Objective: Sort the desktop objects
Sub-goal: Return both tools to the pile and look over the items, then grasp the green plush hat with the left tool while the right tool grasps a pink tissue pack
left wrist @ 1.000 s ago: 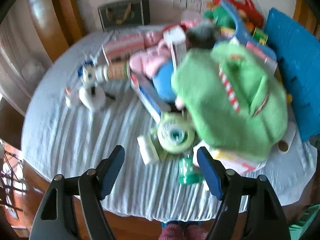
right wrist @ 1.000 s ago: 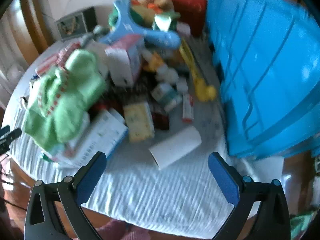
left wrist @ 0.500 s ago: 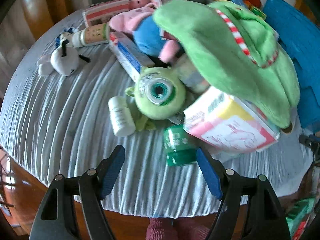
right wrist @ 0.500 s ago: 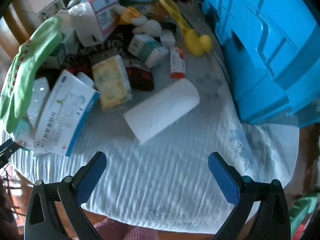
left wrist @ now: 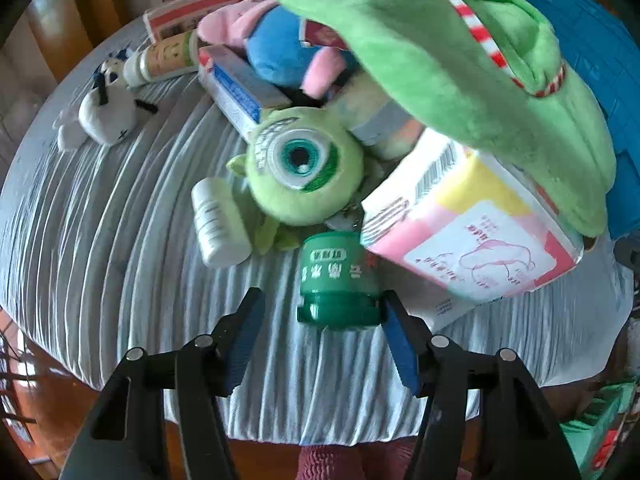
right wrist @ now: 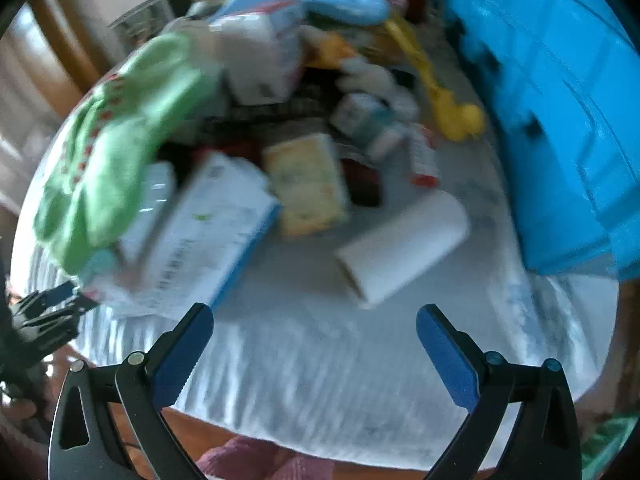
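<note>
While my left claw [left wrist: 320, 312] stands wide at the lower middle of its frame, a green jar [left wrist: 338, 280] lies on its side between the blue fingers, close against the right-hand one. Just above it sit a one-eyed green plush [left wrist: 304, 166] and a white bottle [left wrist: 218, 222] on the striped worktop [left wrist: 120, 220]. My right claw [right wrist: 314, 328] is wide too, holding nothing, with a white roll [right wrist: 404, 246] lying above it in a blurred frame.

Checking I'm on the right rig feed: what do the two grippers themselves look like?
Both match: the left gripper and right gripper each have two black angular arms with cut-out slots and round silver pivot bolts. The fingers carry flat blue pads with a ribbed face. No cables, sleeves or printed markings show on either.
</note>
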`<state>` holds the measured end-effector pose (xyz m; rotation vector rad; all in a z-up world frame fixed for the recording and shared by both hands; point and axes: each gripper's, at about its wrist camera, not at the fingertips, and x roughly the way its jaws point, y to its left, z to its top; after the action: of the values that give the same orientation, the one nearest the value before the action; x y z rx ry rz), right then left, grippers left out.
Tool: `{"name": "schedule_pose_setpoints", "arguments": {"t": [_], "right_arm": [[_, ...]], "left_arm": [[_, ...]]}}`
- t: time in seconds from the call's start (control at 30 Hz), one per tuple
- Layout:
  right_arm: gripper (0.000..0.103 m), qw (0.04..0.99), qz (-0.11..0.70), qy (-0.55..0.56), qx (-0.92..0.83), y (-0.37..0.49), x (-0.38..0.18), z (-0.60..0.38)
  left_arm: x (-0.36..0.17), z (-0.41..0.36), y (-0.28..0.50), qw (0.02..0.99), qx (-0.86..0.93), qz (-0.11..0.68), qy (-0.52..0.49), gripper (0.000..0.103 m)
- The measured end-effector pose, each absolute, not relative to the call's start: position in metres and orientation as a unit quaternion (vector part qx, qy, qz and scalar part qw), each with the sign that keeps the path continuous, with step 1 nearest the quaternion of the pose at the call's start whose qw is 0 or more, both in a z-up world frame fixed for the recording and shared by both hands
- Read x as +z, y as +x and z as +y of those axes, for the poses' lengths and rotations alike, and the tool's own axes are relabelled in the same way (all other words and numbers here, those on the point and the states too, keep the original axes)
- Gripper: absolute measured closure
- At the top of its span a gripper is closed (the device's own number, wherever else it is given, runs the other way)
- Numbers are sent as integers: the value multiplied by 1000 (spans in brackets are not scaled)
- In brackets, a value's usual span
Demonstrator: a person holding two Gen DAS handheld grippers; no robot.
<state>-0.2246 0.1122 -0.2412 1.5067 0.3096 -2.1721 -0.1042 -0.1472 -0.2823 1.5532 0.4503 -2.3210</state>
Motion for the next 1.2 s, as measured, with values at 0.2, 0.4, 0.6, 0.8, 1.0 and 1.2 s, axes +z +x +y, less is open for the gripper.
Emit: {"name": "schedule_pose_setpoints", "arguments": {"t": [0.2, 0.4, 0.6, 0.8, 1.0, 1.2], "right_arm": [[0, 271, 115, 525, -798, -216, -218, 83], [0, 288, 116, 498, -809, -224, -197, 60], [0, 275, 115, 495, -816, -239, -195, 60], [0, 251, 102, 495, -826, -253, -193, 85], [0, 235, 86, 490, -835, -270, -182, 99], [0, 255, 82, 476, -838, -279, -171, 90]], "left_arm": [[-238, -158, -95, 160, -835, 161, 501, 44], [-202, -169, -116, 149, -846, 185, 477, 44], [-166, -162, -170, 148, -862, 173, 452, 44], [-148, -157, -184, 153, -864, 165, 451, 43], [-111, -173, -171, 173, -870, 164, 431, 42], [-128, -160, -210, 161, -865, 146, 452, 25]]}}
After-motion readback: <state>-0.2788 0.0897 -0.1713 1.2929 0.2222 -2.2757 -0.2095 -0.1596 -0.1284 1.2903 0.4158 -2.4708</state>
